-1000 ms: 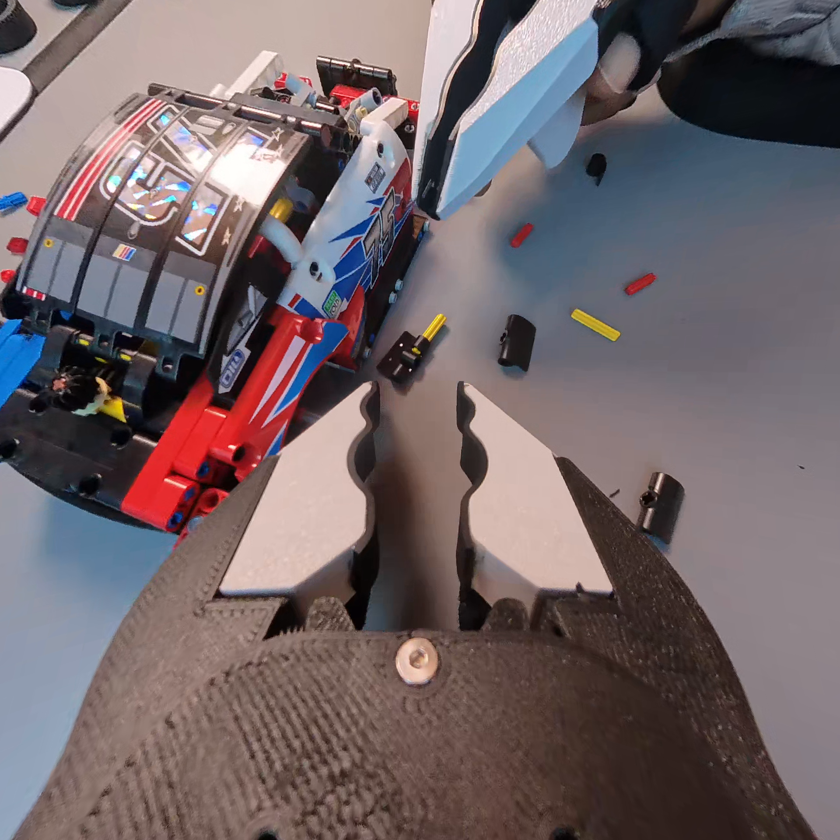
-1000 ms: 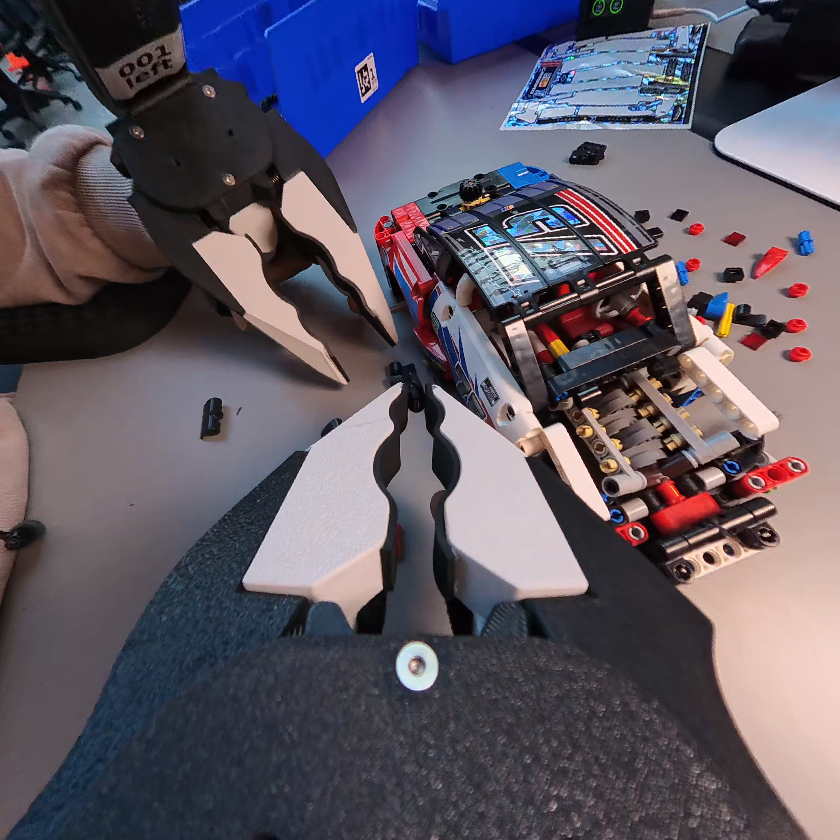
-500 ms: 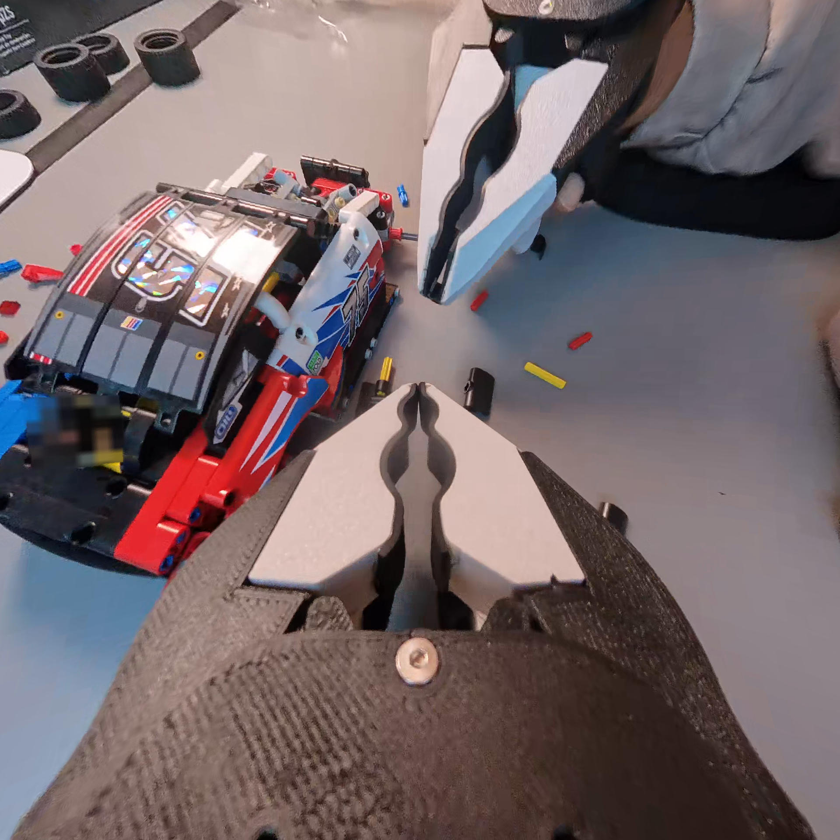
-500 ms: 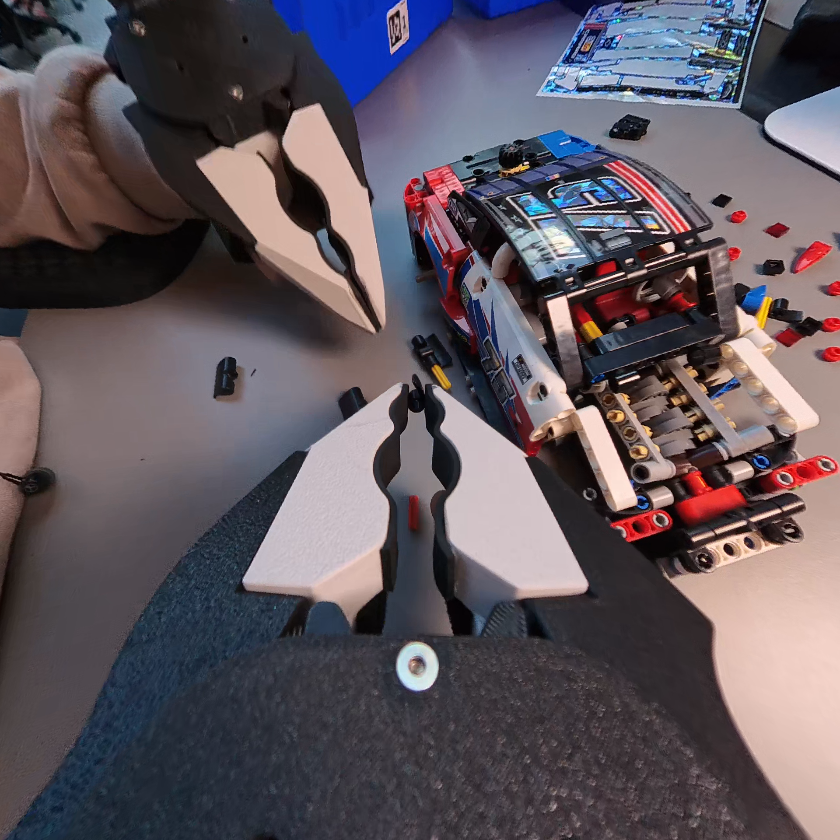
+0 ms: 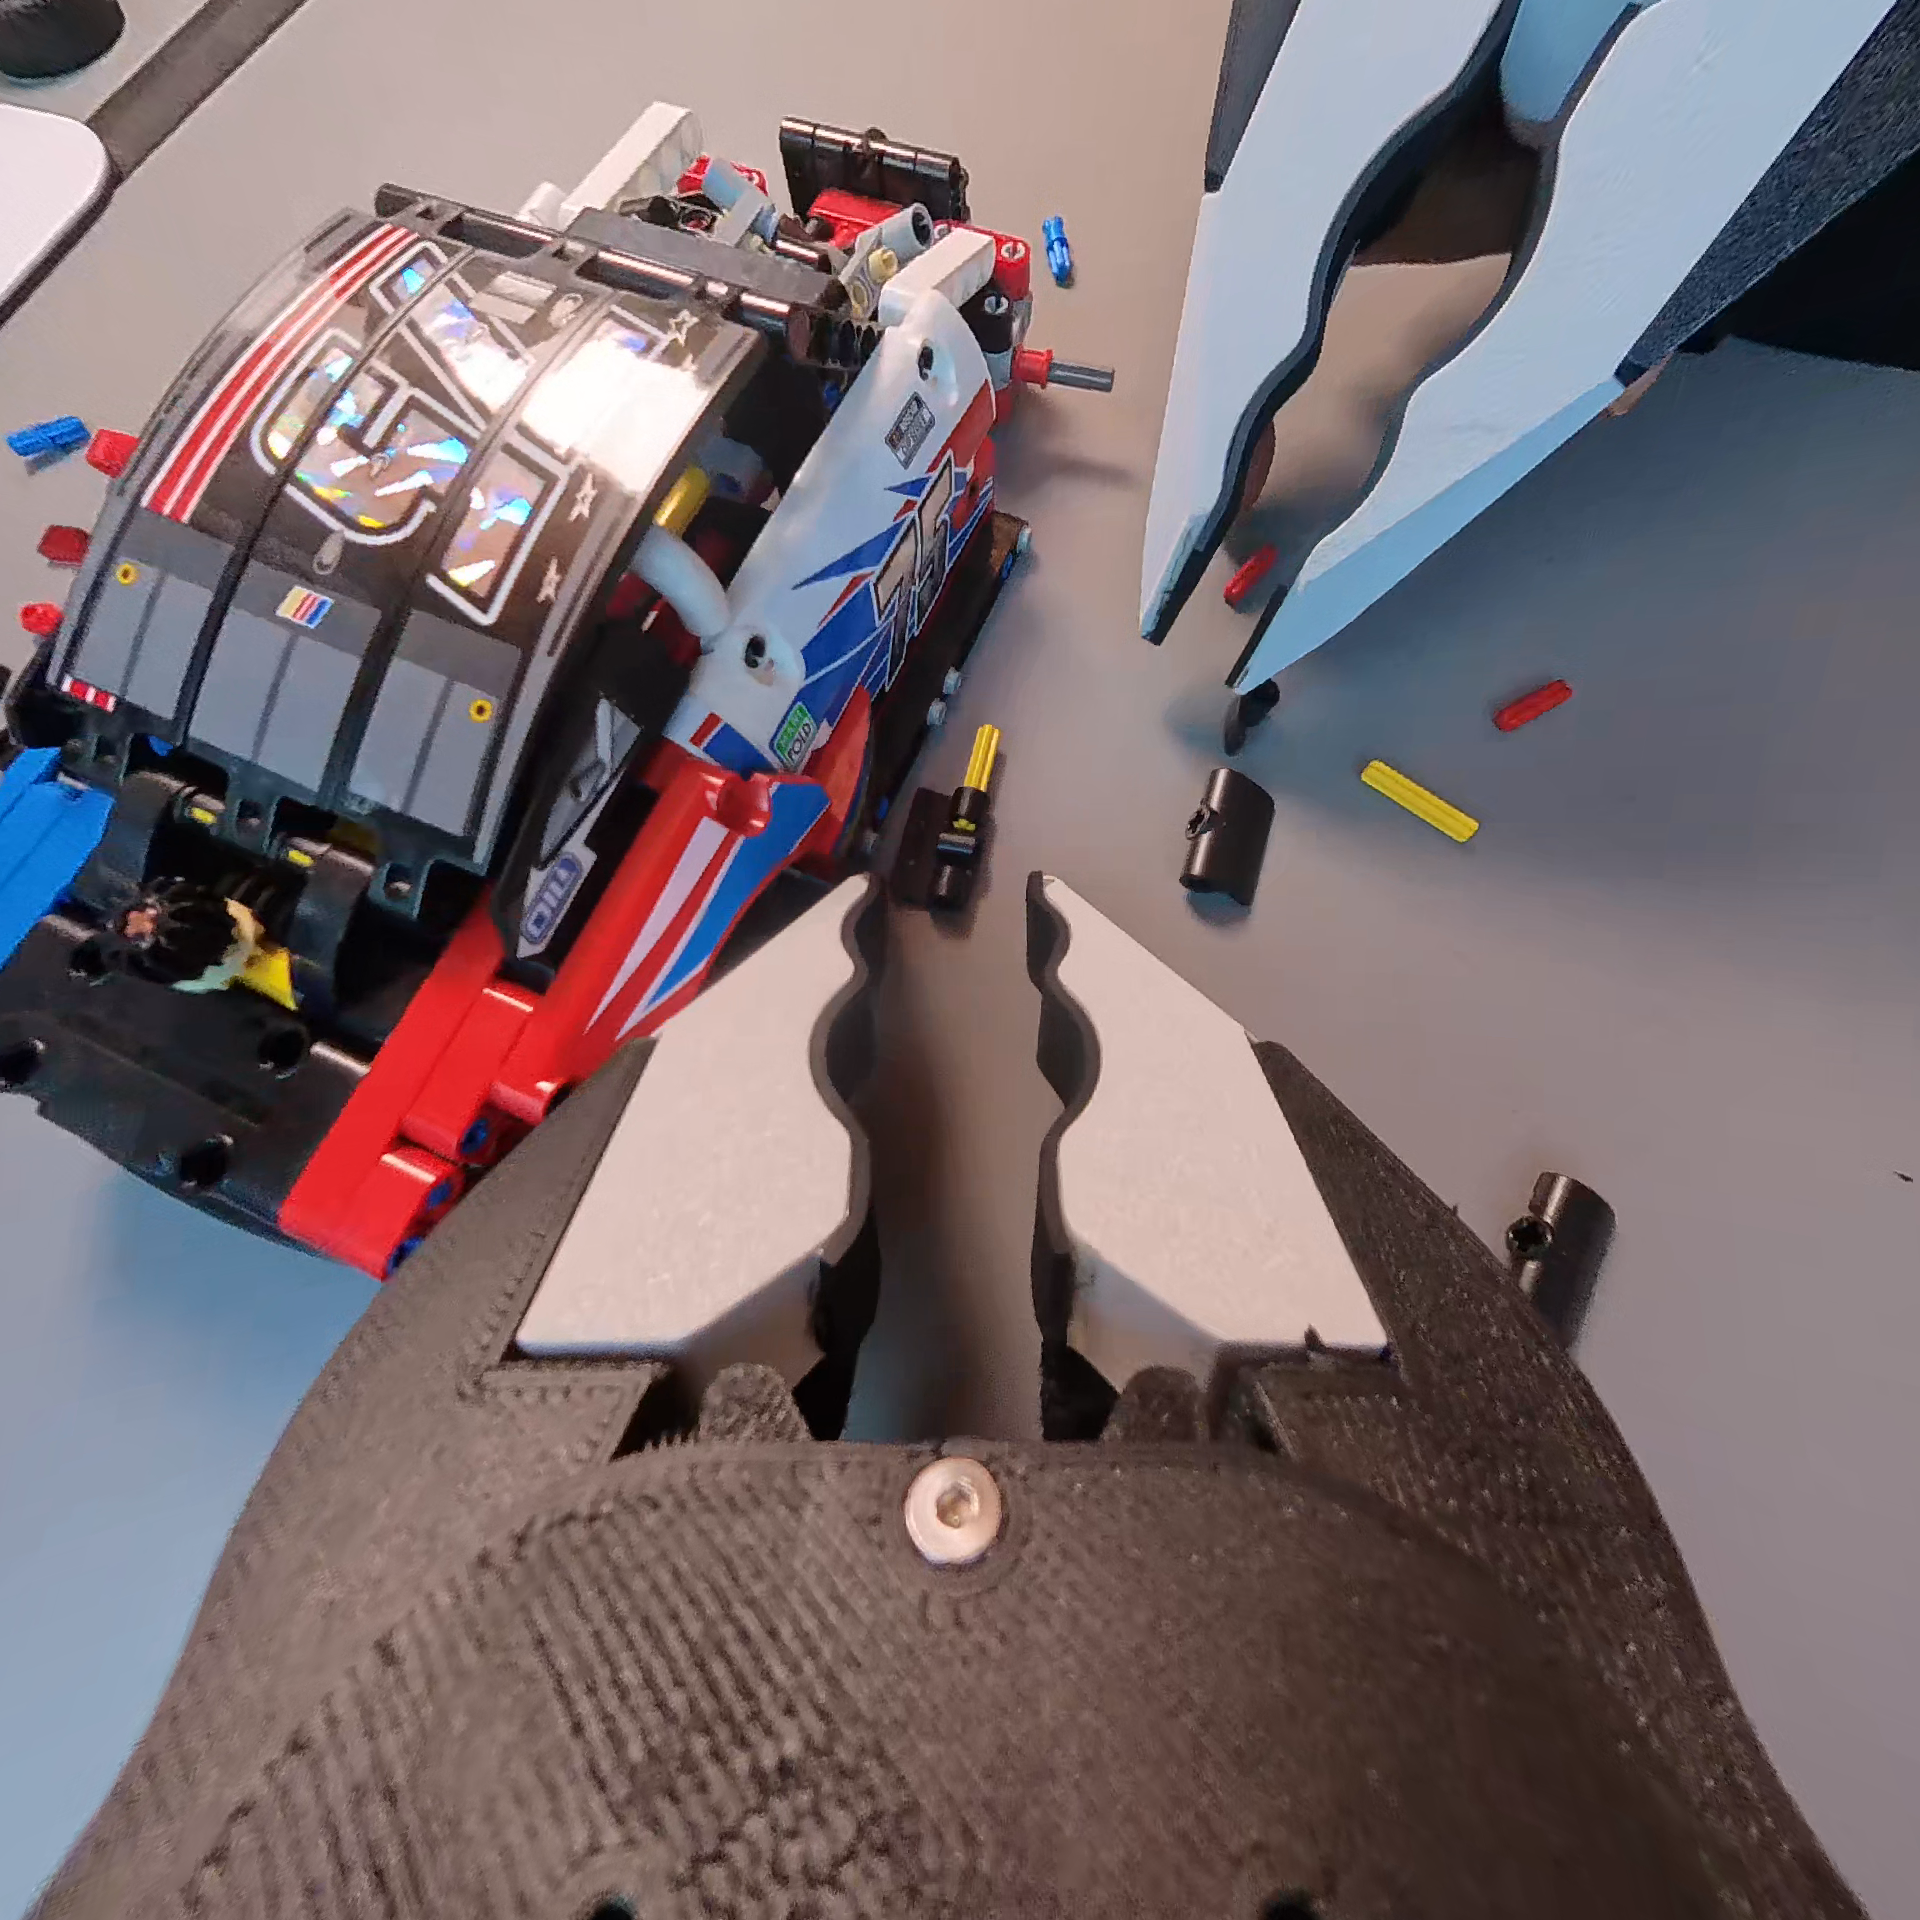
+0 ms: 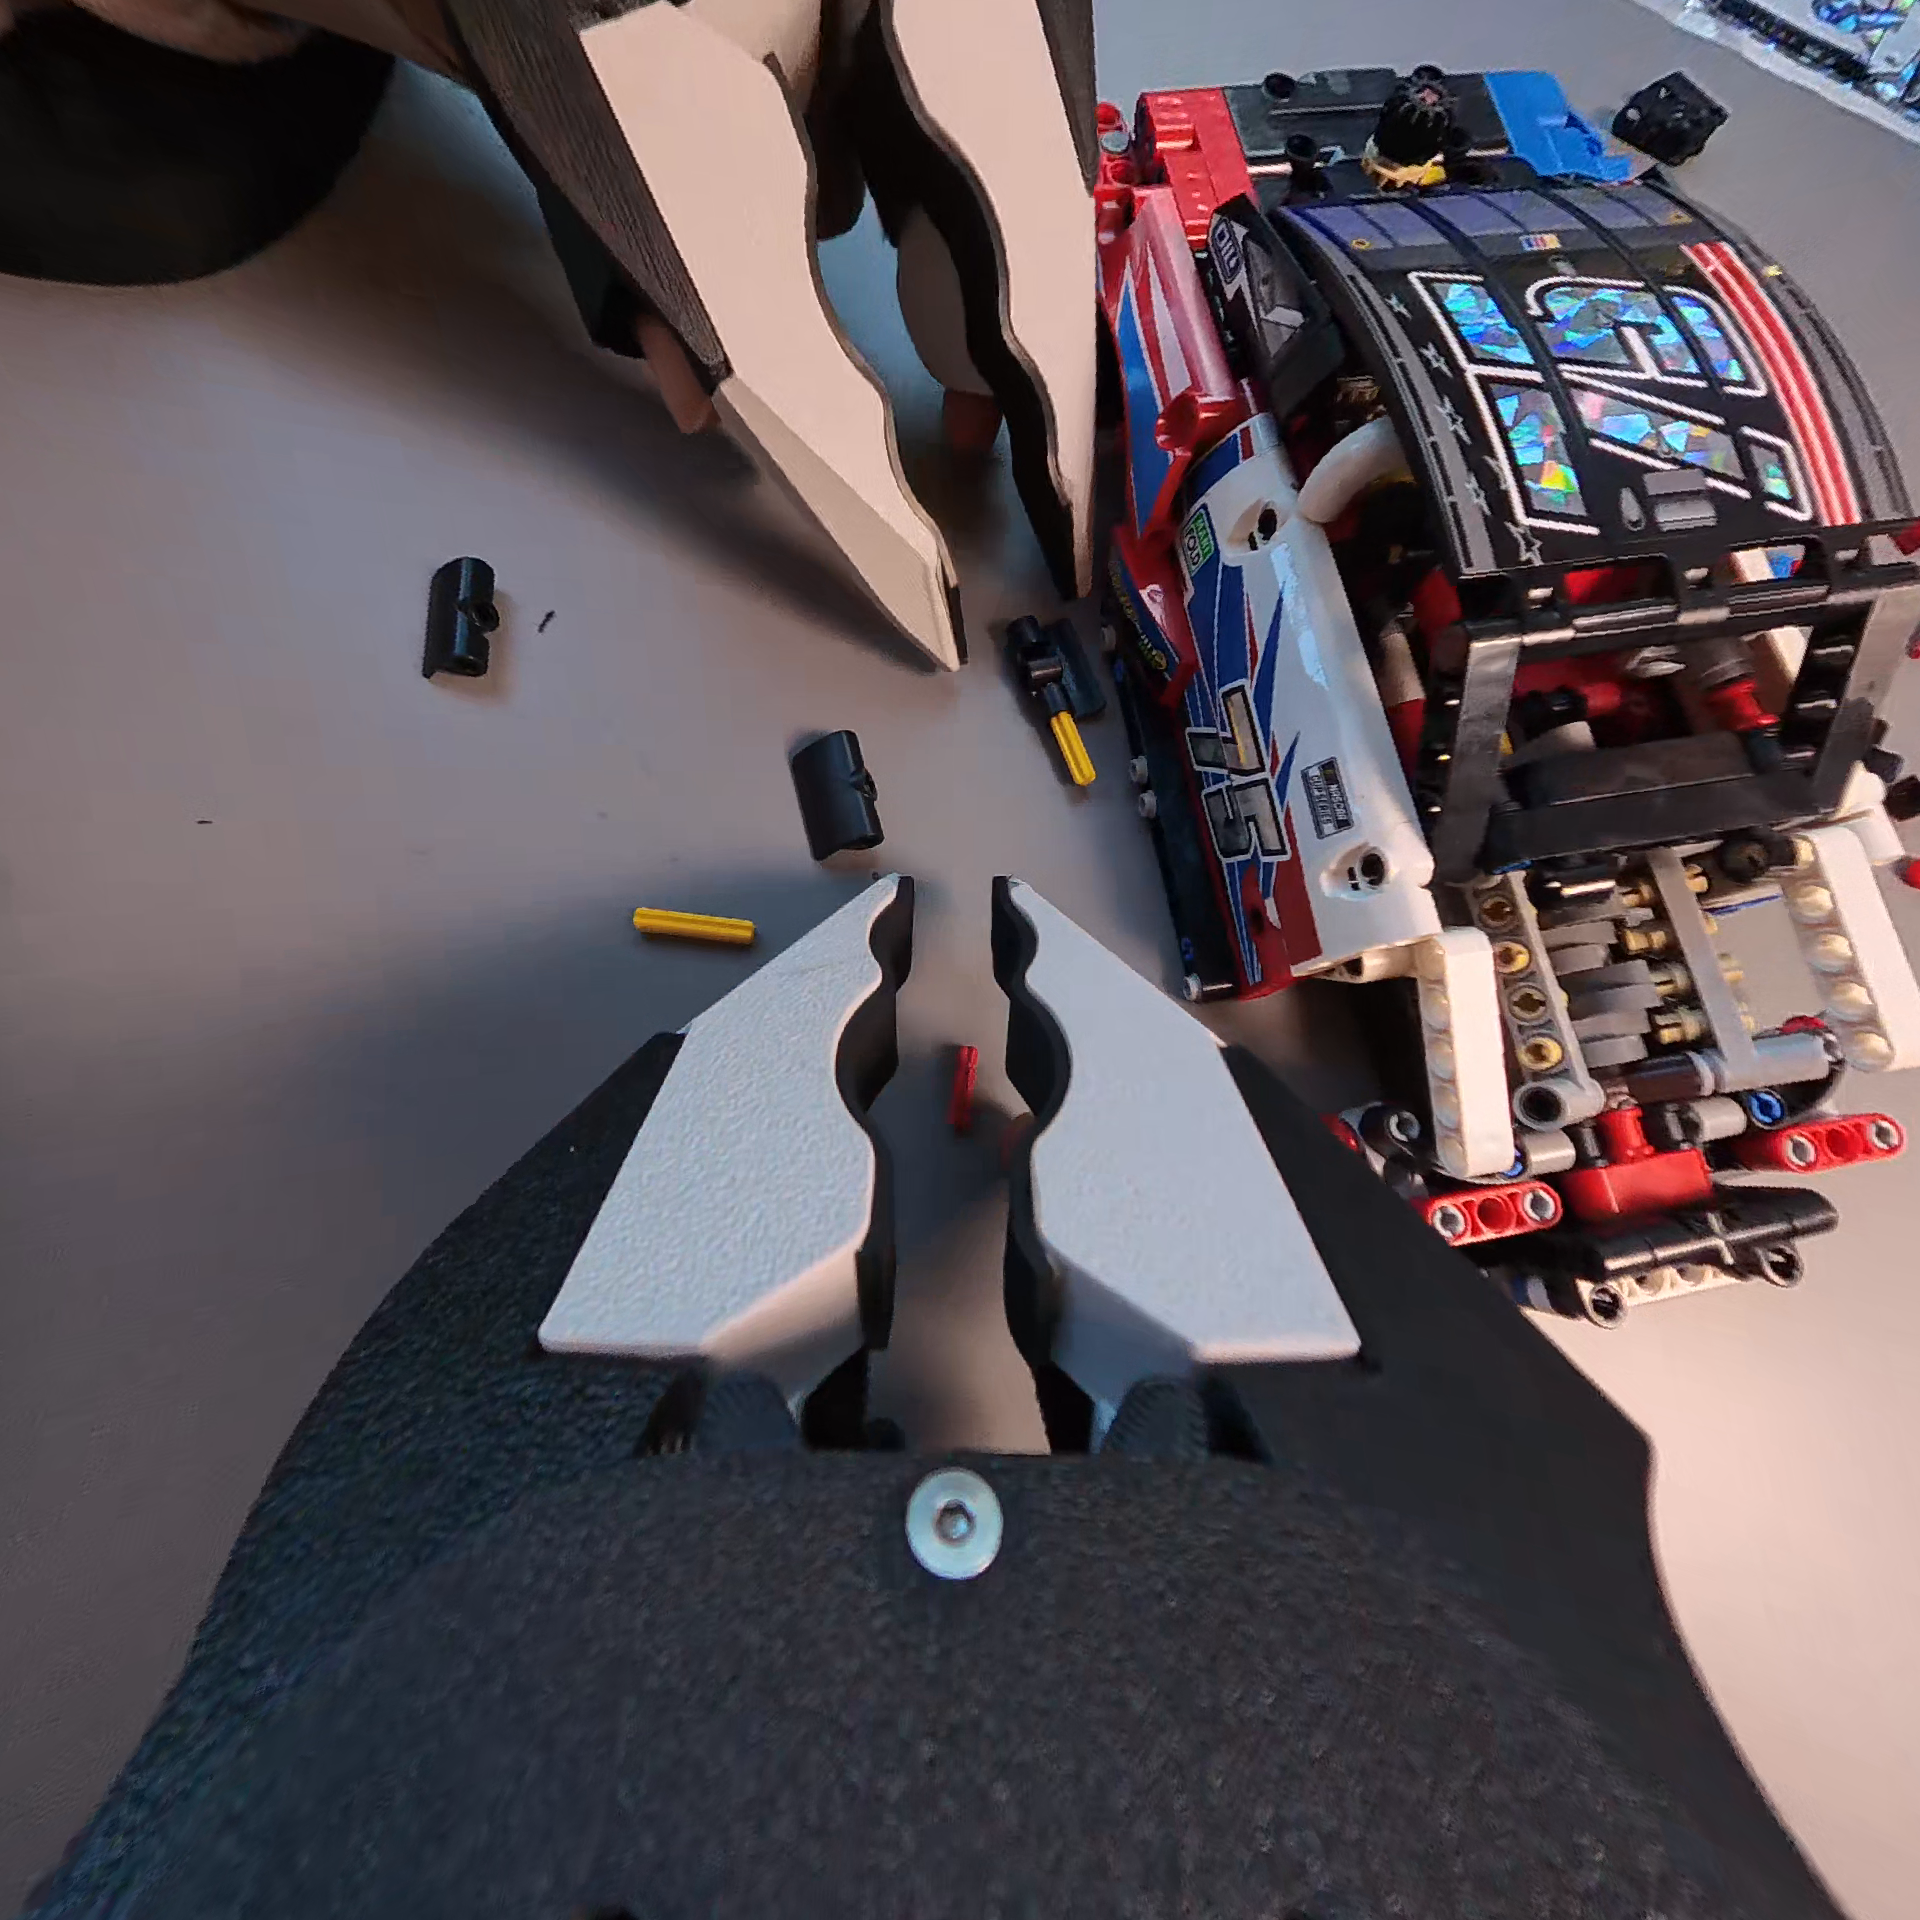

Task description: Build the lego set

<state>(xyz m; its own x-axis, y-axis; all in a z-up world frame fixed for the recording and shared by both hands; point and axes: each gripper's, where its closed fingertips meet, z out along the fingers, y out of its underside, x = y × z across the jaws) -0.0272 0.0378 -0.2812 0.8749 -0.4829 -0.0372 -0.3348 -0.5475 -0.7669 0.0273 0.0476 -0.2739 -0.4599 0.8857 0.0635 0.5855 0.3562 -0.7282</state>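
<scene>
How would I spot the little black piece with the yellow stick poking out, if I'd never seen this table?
Find the big red, white and blue lego car. Right beside its numbered side panel, on the grey table, lies the black piece with a yellow pin, just ahead of the left gripper. The other black pieces nearby carry no yellow; the loose yellow rod lies alone.

Counter (image 5: 1662, 1039): smooth, matte grey surface filling both views; no walls, floor or windows visible. Dark strip (image 5: 187, 73) inset across the far left corner in the left wrist view. White rounded slab (image 5: 42, 197) at the left edge, just beside the strip. Lighting: overhead, casting soft broad shadows on the counter; warmer tone in the right wrist view.
</scene>
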